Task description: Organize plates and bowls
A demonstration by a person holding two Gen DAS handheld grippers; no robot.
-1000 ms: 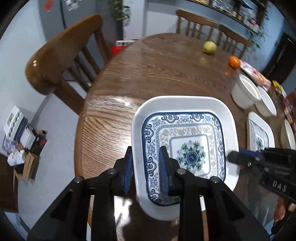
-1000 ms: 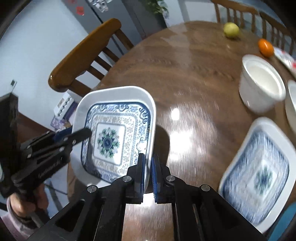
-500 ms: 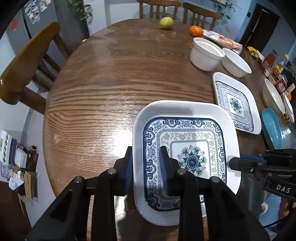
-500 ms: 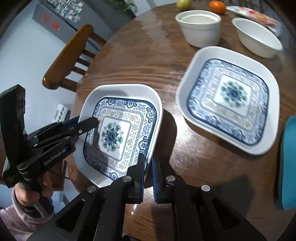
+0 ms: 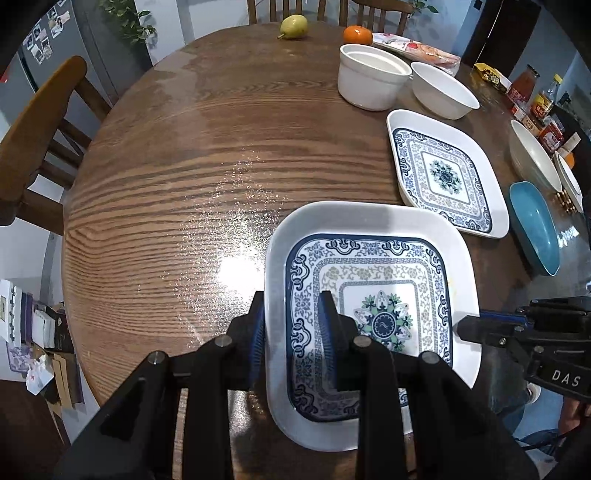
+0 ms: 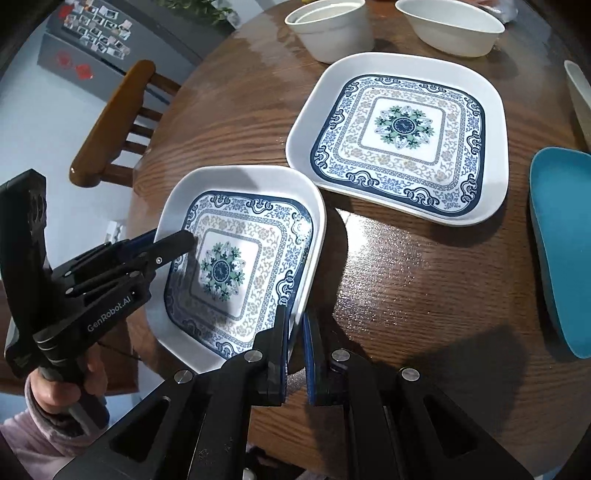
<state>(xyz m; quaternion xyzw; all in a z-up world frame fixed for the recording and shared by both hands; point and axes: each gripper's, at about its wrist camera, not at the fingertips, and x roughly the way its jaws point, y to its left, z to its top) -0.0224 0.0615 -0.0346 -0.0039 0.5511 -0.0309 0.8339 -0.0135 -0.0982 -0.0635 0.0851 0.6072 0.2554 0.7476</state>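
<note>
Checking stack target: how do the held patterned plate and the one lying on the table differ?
The held plate is gripped on opposite rims by the left gripper and right gripper; the table plate is untouched. The held plate is tilted, casting a shadow beneath; the table plate lies flat. Both are rounded-square, white-rimmed, same blue pattern.

Setting: a home dining area. A round wooden worktop (image 5: 184,177) stands among wooden chairs (image 5: 33,122). A fridge (image 6: 96,40) carries photos and magnets; a potted plant (image 5: 125,18) stands just beside it. The worktop bears patterned plates (image 5: 443,173), white bowls (image 5: 369,79), a pear (image 5: 293,26), an orange (image 5: 357,35) and sauce bottles (image 5: 535,103).
</note>
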